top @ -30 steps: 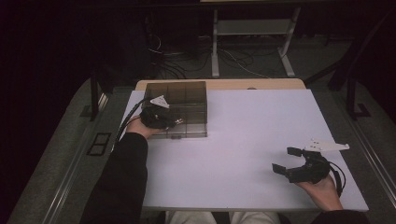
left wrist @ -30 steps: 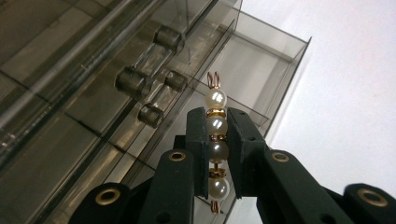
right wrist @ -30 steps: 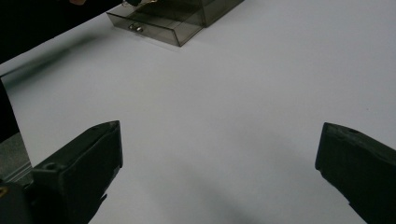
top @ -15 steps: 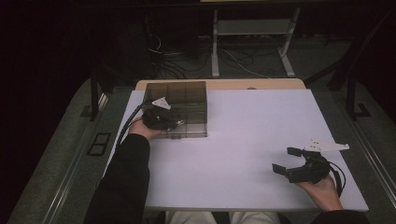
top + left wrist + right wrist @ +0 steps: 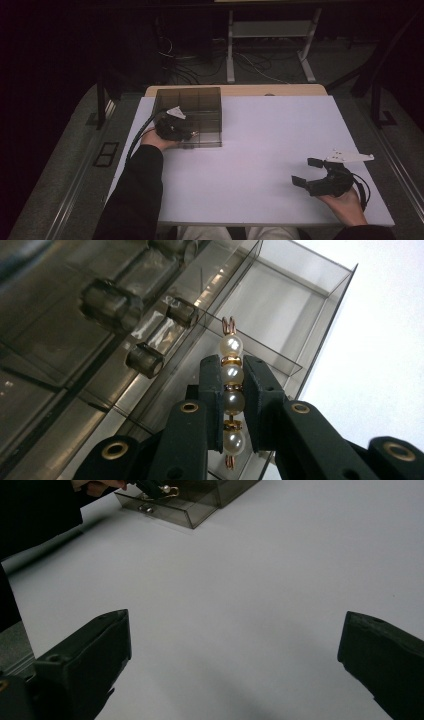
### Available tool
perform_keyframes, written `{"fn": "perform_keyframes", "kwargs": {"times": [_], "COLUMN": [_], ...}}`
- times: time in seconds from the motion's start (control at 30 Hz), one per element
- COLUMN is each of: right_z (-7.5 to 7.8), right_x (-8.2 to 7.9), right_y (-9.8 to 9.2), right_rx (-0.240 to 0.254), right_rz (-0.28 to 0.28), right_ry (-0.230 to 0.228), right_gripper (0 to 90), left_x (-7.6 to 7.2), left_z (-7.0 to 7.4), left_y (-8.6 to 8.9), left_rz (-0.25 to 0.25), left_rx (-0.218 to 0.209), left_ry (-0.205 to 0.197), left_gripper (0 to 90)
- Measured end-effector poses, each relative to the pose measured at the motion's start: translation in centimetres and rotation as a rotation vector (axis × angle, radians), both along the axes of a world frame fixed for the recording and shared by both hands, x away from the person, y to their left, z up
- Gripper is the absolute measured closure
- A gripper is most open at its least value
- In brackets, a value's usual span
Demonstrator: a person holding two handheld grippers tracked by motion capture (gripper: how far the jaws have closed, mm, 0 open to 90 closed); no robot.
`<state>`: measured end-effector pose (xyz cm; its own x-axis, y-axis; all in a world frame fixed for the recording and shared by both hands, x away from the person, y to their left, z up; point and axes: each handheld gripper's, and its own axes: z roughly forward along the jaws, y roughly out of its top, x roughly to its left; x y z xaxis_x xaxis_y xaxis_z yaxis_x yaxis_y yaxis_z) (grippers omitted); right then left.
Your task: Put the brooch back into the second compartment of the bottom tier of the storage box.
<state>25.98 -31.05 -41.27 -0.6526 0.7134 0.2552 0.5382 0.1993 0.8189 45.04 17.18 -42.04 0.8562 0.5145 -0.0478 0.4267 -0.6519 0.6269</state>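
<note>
The pearl pin (image 5: 231, 390), four white beads on a gold wire, is clamped between the left gripper's (image 5: 176, 127) jaws over the smoky box (image 5: 200, 102), upper left of the high view. Nothing has visibly shifted from half a second earlier. The right gripper (image 5: 306, 171), jaws wide apart, rests lower right near the table (image 5: 260, 150) edge; bare white surface lies between.

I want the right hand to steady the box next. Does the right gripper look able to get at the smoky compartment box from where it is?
Probably yes. The right gripper is open, and bare white table lies between it and the smoky compartment box. The left gripper with its pearl pin crowds the near corner.
</note>
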Motion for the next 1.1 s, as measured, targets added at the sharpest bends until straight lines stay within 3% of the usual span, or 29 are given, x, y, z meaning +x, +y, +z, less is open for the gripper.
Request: {"fn": "perform_keyframes", "kwargs": {"times": [0.6, 1.1], "right_z": [0.0, 0.0], "right_x": [0.0, 0.0], "right_y": [0.0, 0.0], "right_rx": [0.000, 0.000], "right_rz": [0.002, 0.002], "right_ry": [0.000, -0.002], "right_gripper": [0.4, 0.4], "left_x": [0.3, -0.3], "left_z": [-0.6, 0.5], "left_y": [0.0, -0.1], "left_rz": [0.012, 0.006], "left_rx": [-0.001, -0.031], "left_ry": [0.015, 0.016], "left_gripper": [77.6, 68.4]}}
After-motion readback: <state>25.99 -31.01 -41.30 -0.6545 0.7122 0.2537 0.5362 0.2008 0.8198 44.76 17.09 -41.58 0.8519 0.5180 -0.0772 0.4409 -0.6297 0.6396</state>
